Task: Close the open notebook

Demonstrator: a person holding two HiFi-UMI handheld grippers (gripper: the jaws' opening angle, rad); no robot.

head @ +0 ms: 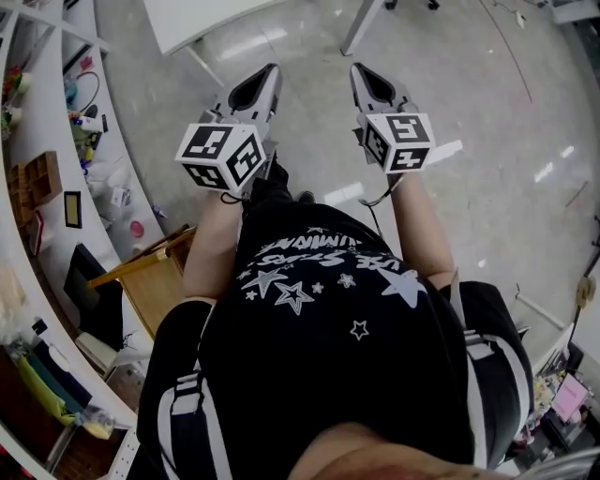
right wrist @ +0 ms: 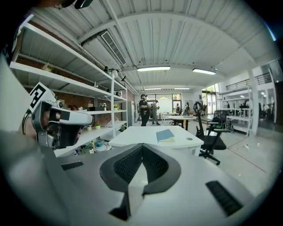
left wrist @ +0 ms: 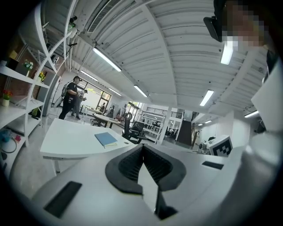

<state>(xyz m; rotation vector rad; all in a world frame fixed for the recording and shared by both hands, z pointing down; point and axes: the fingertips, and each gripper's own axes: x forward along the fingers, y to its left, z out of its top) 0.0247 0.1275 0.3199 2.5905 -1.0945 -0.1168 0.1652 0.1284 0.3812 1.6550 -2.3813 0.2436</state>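
Note:
A blue notebook (left wrist: 106, 139) lies closed and flat on a white table (left wrist: 66, 141), far ahead of both grippers. The right gripper view shows the same notebook (right wrist: 166, 135) near the table's (right wrist: 137, 136) far right part. In the head view the person holds both grippers side by side at chest height over the floor, well short of the table corner (head: 197, 19). My left gripper (head: 269, 77) is shut with nothing between its jaws, its tips meeting (left wrist: 142, 148). My right gripper (head: 360, 77) is shut and empty too (right wrist: 142, 148).
White shelving (head: 42, 197) full of small items runs along the left. A wooden box (head: 155, 277) stands by the person's left leg. A black office chair (right wrist: 212, 137) stands right of the table. People (right wrist: 144, 109) stand far back in the room.

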